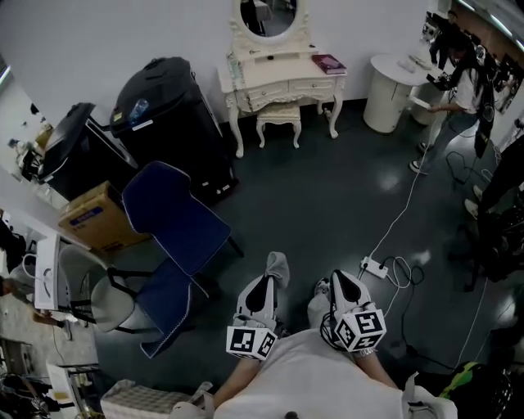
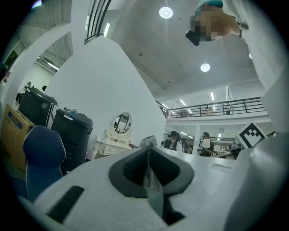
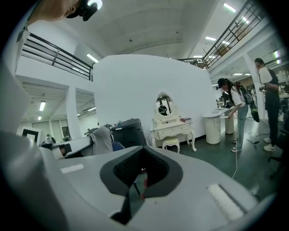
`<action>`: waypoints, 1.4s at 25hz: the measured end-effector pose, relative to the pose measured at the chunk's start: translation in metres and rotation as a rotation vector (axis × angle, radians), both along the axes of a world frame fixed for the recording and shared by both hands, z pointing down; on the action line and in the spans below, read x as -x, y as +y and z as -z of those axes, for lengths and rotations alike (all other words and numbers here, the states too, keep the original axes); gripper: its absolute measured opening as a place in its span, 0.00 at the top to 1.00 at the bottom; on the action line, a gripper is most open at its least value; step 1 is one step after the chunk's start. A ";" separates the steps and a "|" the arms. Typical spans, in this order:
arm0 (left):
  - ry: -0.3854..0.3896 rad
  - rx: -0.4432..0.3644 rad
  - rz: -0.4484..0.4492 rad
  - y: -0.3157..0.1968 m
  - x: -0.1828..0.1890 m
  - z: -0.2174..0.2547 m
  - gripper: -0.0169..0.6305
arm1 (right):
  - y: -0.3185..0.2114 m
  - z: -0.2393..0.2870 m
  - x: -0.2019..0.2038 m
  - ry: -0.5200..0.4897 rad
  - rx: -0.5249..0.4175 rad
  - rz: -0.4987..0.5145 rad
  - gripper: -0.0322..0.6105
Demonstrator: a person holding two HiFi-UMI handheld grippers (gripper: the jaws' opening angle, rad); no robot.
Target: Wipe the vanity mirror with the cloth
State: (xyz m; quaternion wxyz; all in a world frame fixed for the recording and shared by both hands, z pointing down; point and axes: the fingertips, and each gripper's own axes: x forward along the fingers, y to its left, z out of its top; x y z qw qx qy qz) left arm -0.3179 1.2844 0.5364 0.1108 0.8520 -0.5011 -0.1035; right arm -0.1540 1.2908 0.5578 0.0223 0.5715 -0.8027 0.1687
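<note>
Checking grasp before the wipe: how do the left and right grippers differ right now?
On the left gripper the jaws are shut on the cloth; on the right gripper they are together on nothing. The cloth sticks out past the left gripper's tips; the right gripper's tips are bare. Shared: both are held low before the person, aimed toward the far-off vanity mirror.

A staged studio hall — mezzanine railing (image 3: pixel 54 54), floor cables (image 1: pixel 401 217), lone vanity table (image 1: pixel 282 88).

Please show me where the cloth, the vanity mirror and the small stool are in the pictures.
cloth (image 1: pixel 278 267): head view, on its loose grey end.
vanity mirror (image 1: pixel 268 16): head view, on the oval glass.
stool (image 1: pixel 279 113): head view, on the seat top.
</note>
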 end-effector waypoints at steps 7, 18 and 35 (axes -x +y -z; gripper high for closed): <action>-0.032 -0.001 0.001 -0.113 -0.054 0.013 0.94 | -0.117 0.017 -0.052 -0.024 -0.043 0.023 0.94; -0.026 0.019 0.096 -0.260 -0.142 0.025 0.95 | -0.274 0.026 -0.152 -0.062 -0.040 0.094 0.94; -0.024 -0.001 0.020 -0.466 -0.152 0.025 0.95 | -0.469 0.021 -0.155 -0.015 -0.039 0.077 0.94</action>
